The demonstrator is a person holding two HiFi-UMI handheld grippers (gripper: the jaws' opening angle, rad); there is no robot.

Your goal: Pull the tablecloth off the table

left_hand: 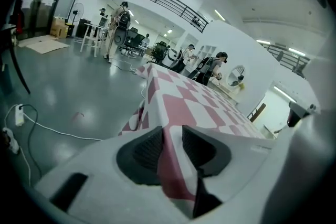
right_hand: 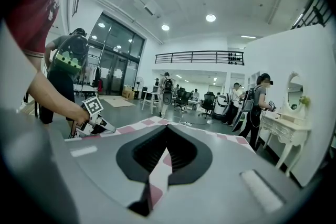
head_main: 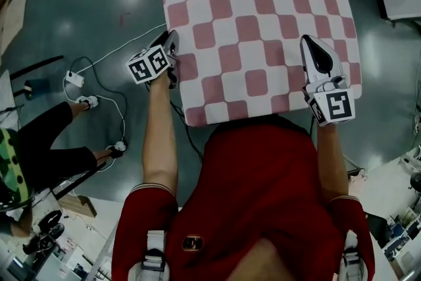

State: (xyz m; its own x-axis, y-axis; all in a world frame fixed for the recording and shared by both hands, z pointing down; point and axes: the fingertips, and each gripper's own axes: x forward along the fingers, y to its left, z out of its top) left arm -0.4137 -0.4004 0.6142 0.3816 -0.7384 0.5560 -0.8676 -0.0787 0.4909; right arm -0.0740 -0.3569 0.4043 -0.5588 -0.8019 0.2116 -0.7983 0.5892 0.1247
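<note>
Red-shirted person (head_main: 263, 194) clamps tablecloth (head_main: 250, 10) edge in left tool (head_main: 172, 40) and right tool (head_main: 308, 43).

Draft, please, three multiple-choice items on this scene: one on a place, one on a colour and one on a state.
1. Where is the left tool? A) at the cloth's left edge B) at its far edge C) over its middle
2. What colours are its checks? A) blue, white B) pink, white C) green, yellow
3. What is the right tool's state? A) open B) out of view C) shut on the cloth
Key: 1A, the head view shows it there; 2B, every view shows pink; 3C, its jaws pinch a fold.
</note>
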